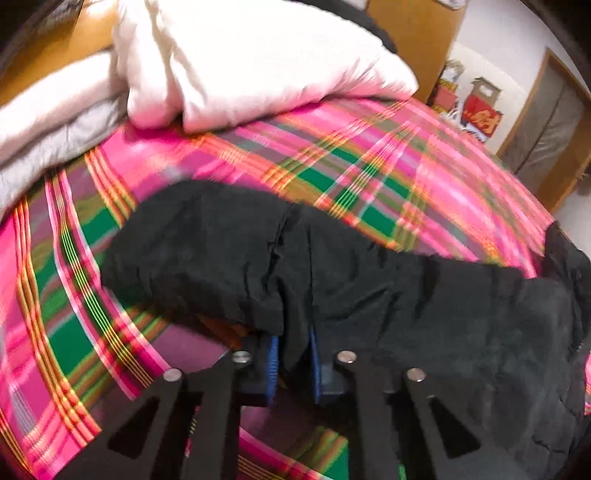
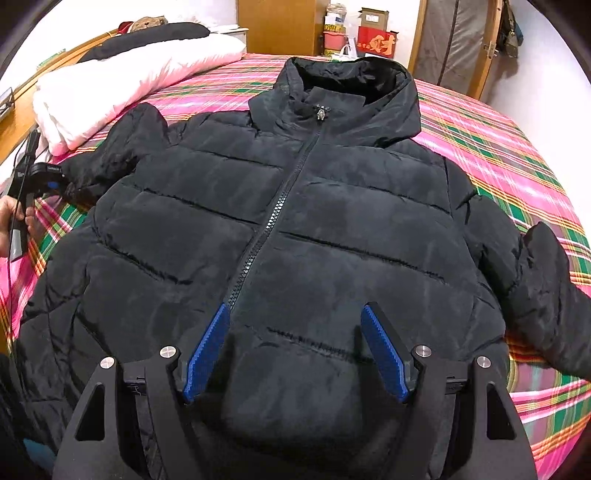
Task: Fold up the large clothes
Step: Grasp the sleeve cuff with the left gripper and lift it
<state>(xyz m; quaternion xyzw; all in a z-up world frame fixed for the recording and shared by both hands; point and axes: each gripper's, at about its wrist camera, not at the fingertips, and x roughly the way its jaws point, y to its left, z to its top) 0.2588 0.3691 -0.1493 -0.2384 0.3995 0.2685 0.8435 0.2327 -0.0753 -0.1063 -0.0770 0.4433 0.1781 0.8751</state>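
Note:
A black hooded puffer jacket (image 2: 332, 206) lies face up and zipped on a bed with a pink and green plaid sheet (image 2: 498, 147). In the right wrist view my right gripper (image 2: 295, 310) hovers open over the jacket's lower front, with its blue pads (image 2: 207, 350) either side of the zip's lower end and nothing between them. My left gripper (image 1: 293, 343) is shut on the cuff of the jacket's left sleeve (image 1: 221, 251), with black fabric pinched between its blue pads. The same left gripper (image 2: 48, 177) shows at the far left of the right wrist view. The other sleeve (image 2: 546, 288) lies spread to the right.
A folded white duvet (image 2: 129, 74) lies along the bed's far left, against a wooden headboard (image 2: 22, 122). Red boxes (image 2: 376, 40) and a wooden wardrobe (image 2: 280, 26) stand beyond the bed. A person's hand (image 2: 7, 218) holds the left gripper. Bare sheet shows right of the jacket.

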